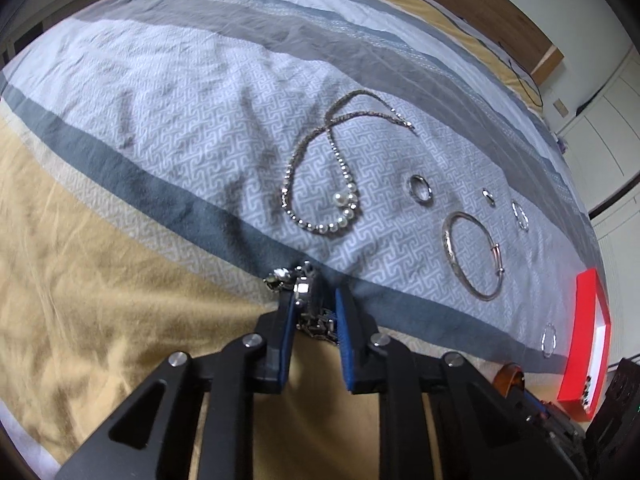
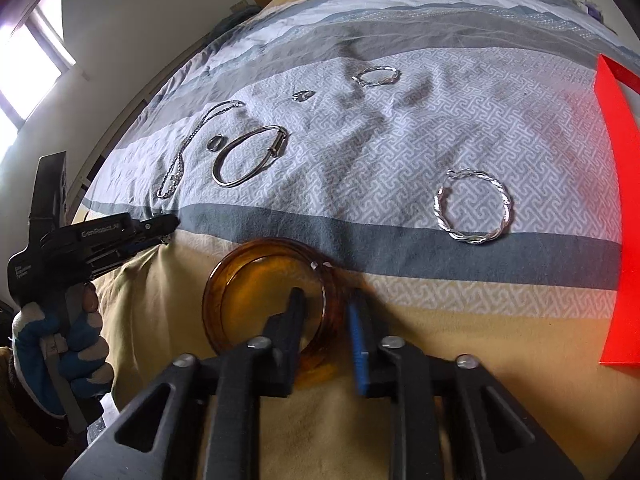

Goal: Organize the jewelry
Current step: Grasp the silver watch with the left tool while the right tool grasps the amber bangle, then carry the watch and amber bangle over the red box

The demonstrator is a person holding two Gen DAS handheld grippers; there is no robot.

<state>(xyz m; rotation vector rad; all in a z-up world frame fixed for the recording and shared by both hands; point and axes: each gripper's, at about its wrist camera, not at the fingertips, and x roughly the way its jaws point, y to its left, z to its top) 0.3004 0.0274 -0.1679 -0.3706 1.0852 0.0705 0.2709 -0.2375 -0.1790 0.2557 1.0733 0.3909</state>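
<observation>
My left gripper is shut on a sparkly silver chain bracelet just above the bedspread; it also shows in the right wrist view. My right gripper is shut on the rim of an amber bangle, one finger inside the ring, one outside. On the bedspread lie a pearl and rhinestone necklace, a silver bangle, a ring, a small ring and twisted silver hoops. A red jewelry box stands at the right.
The striped grey, white and tan bedspread covers the whole bed. A wooden headboard and white cabinets lie beyond it. A window and wall are to the left of the bed.
</observation>
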